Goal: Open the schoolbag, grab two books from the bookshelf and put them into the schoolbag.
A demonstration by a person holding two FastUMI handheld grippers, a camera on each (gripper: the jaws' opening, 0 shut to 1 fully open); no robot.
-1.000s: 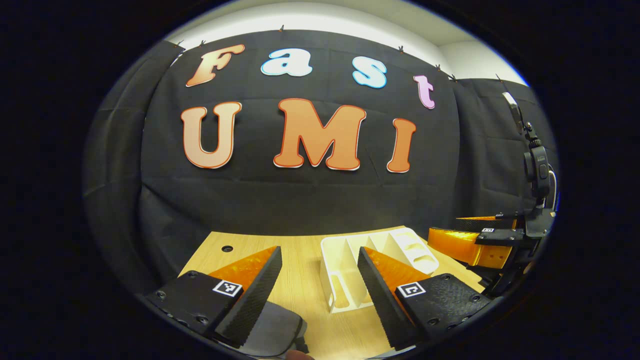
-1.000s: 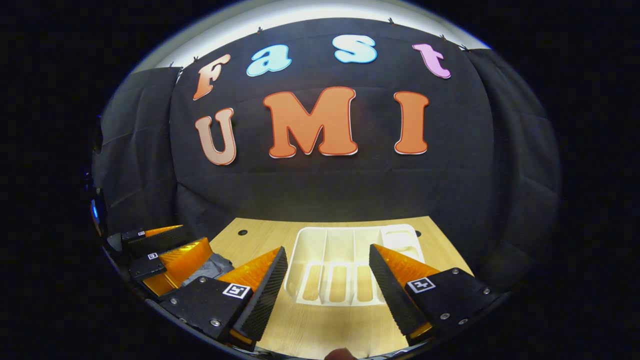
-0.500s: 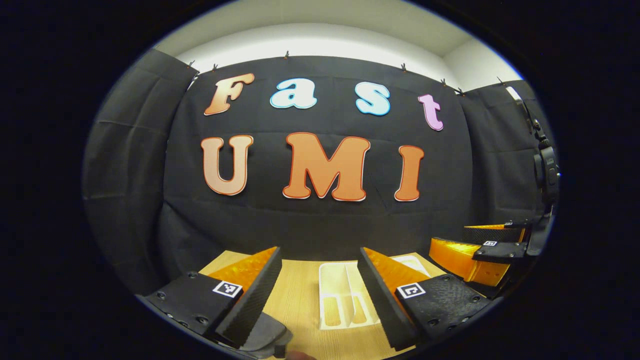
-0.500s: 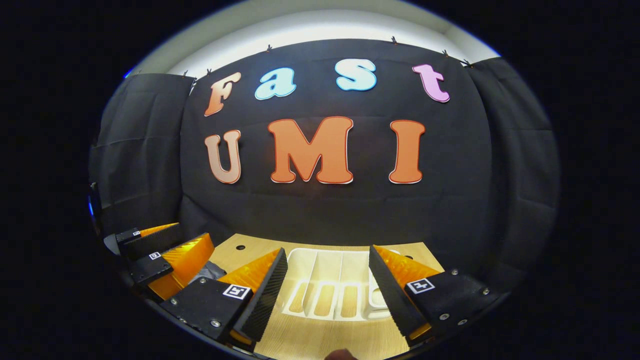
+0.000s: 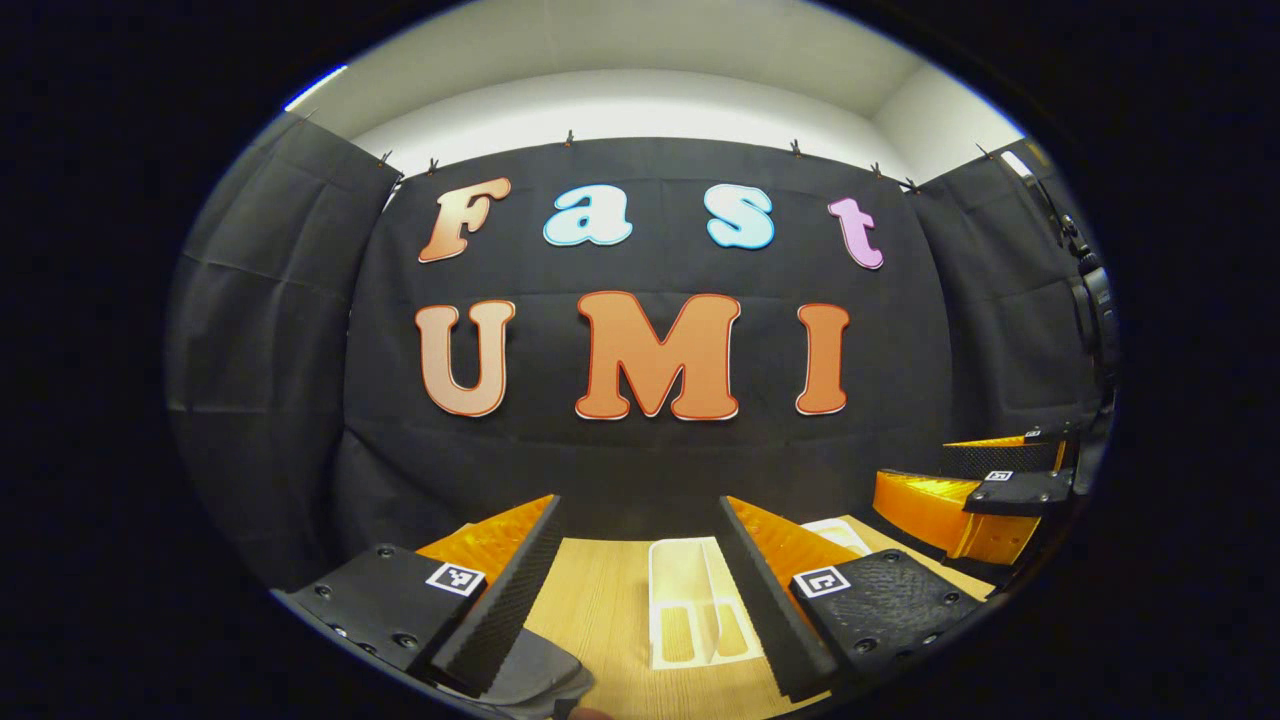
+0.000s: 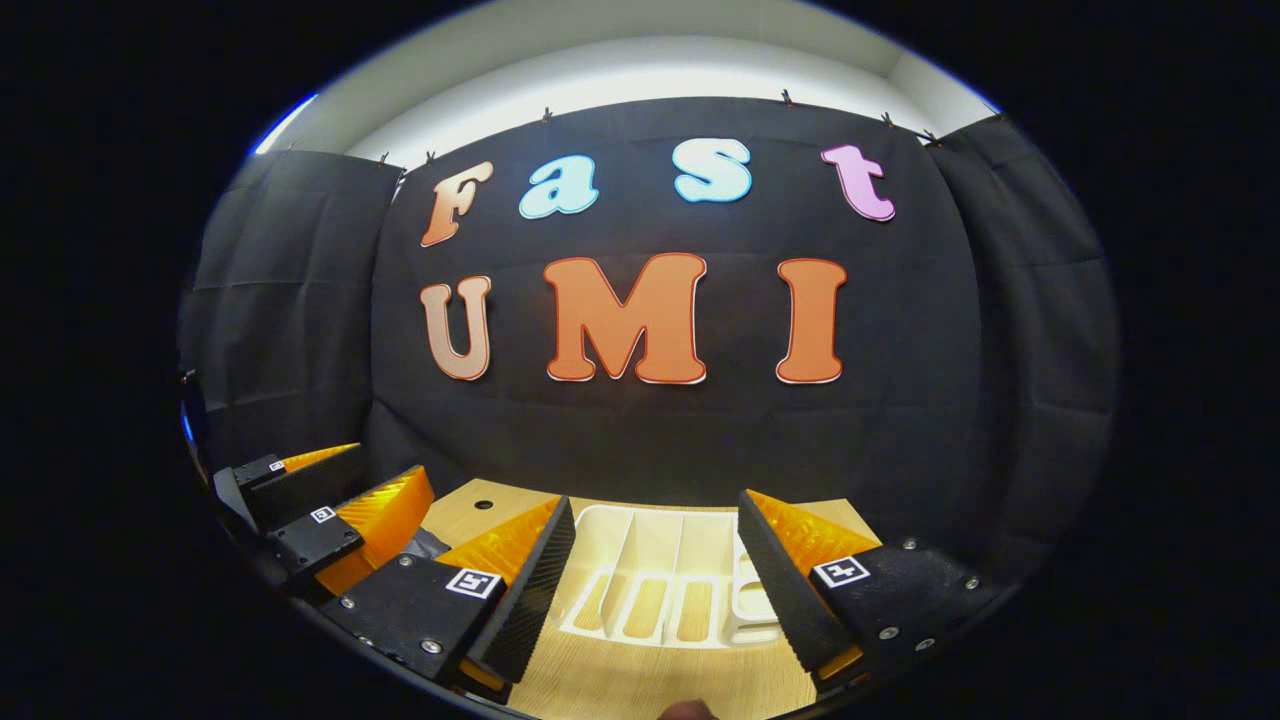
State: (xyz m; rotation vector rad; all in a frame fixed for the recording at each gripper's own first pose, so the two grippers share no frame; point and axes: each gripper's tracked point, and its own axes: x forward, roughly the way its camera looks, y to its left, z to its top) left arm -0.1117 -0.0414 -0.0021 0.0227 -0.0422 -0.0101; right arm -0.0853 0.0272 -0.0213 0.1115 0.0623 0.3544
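You are holding both grippers level above a pale wooden table (image 6: 640, 690), facing the booth's black cloth wall (image 6: 650, 440). Above the cloth runs a strip of white wall (image 5: 640, 110) and ceiling, with the cloth pinned along its top edge by small clips.

Your left gripper (image 5: 640, 580) has its jaws spread wide with nothing between them. Your right gripper (image 6: 655, 580) is likewise wide apart and holds nothing.

The white bookshelf (image 6: 660, 580), a slotted rack with upright dividers, sits on the table near the far edge, straight ahead of your right gripper; in the left gripper view it stands between the fingers, slightly right of centre. Its slots look empty from here.

A dark grey piece of the schoolbag (image 5: 530, 680) lies at the near edge under your left gripper's left finger. A small round hole (image 6: 484, 505) marks the tabletop's far left corner.
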